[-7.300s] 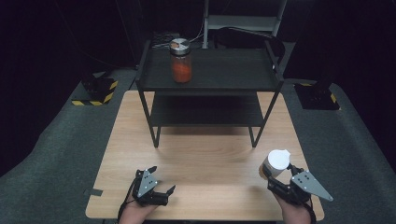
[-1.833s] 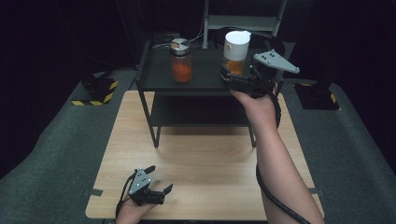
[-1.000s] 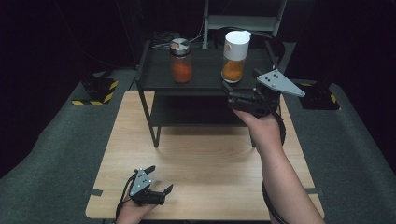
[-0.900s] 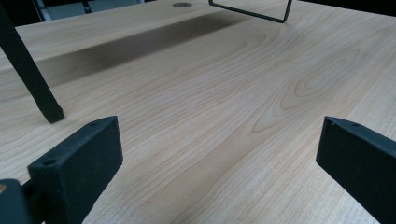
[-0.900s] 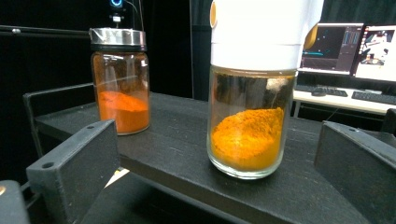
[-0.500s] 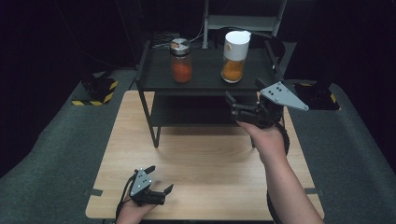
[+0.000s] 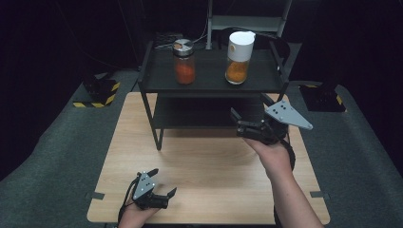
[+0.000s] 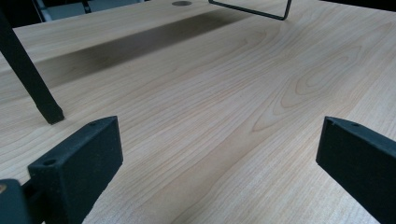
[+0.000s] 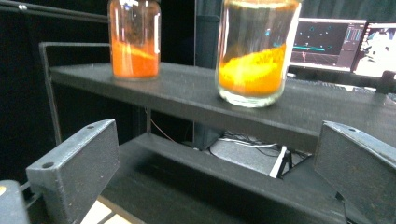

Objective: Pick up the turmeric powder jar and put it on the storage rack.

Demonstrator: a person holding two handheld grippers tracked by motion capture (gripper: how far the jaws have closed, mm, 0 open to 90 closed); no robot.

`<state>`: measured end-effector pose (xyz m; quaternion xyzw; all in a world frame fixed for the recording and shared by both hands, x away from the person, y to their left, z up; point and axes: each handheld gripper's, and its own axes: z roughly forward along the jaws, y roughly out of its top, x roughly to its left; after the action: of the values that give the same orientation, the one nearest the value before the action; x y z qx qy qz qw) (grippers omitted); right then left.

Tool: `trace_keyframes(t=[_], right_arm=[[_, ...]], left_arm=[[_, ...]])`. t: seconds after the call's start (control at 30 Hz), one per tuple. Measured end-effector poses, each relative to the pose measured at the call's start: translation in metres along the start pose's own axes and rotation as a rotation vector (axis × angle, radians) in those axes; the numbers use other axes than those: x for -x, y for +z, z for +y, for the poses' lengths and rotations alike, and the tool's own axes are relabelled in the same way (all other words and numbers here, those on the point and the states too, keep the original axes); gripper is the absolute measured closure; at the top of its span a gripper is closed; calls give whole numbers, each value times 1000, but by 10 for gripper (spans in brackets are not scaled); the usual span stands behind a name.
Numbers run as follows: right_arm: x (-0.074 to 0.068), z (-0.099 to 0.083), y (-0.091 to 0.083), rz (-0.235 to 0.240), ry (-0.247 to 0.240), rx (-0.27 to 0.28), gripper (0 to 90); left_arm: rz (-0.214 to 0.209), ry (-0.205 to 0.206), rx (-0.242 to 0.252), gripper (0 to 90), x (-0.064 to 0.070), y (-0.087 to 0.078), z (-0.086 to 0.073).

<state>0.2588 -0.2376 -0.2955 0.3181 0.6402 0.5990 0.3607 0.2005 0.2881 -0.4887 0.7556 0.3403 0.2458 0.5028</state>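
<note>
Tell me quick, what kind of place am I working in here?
Probably a lab recording setup: dark surroundings, a wooden table with a black shelf rack, hazard-striped stands on grey flooring, and monitors behind.

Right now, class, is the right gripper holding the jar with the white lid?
No: the right gripper is open and empty below the top shelf, where the white-lidded jar stands on its own.

Looked like a lab recording setup: dark curtained surround, a lone wooden table (image 7: 209,190) on grey carpet (image 7: 57,156), hazard-striped stand bases (image 7: 97,92) at the sides, and lit computer monitors (image 9: 327,44) behind the black shelf rack (image 7: 211,80).
</note>
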Motion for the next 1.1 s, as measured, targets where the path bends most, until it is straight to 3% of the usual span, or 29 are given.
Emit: trace_keyframes(t=[1.1], right_arm=[[-17, -72, -37, -1, -67, -95, 2]], left_arm=[[0, 1, 2, 7, 0, 0, 0]])
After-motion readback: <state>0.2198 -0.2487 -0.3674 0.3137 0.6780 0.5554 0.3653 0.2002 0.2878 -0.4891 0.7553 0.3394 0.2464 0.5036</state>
